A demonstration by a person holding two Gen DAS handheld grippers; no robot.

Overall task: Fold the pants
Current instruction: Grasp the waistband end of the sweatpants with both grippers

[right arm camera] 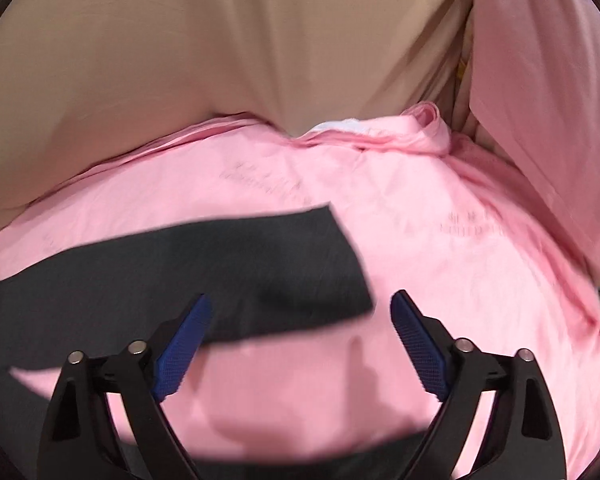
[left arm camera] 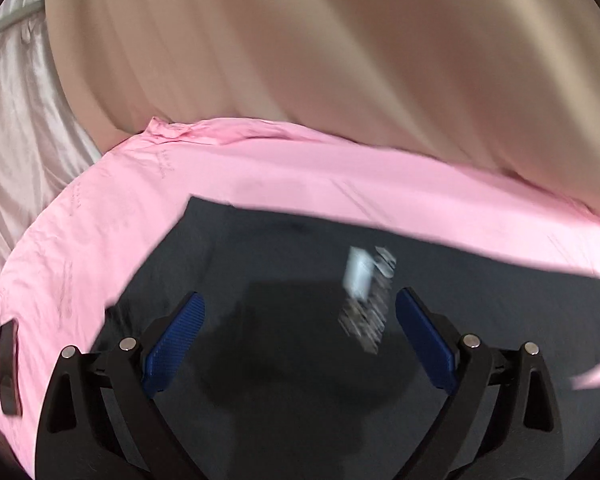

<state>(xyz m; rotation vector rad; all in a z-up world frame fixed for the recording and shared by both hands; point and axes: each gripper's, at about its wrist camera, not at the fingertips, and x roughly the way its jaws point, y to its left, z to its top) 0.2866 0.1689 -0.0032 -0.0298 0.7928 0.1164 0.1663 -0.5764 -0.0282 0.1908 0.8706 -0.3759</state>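
Pink sheeting (left arm camera: 260, 168) covers the bed-like surface, with a beige curtain (left arm camera: 300, 40) hanging behind it and a pink pillow (right arm camera: 540, 80) propped at the far right in the right wrist view. Dark grey pants (left arm camera: 284, 248) lie flat on the sheet, spread below the left gripper (left arm camera: 300, 308), whose blue-padded jaws stand wide apart with nothing between them. A blurred white and printed tag (left arm camera: 368, 296) lies on the pants, between that gripper's fingers. Off to the left, a small black object (left arm camera: 9, 368) rests on the sheet. From the right wrist, a pant leg end (right arm camera: 220, 264) reaches across the pink sheet; the right gripper (right arm camera: 300, 308) hangs above its near edge, jaws wide and holding nothing.
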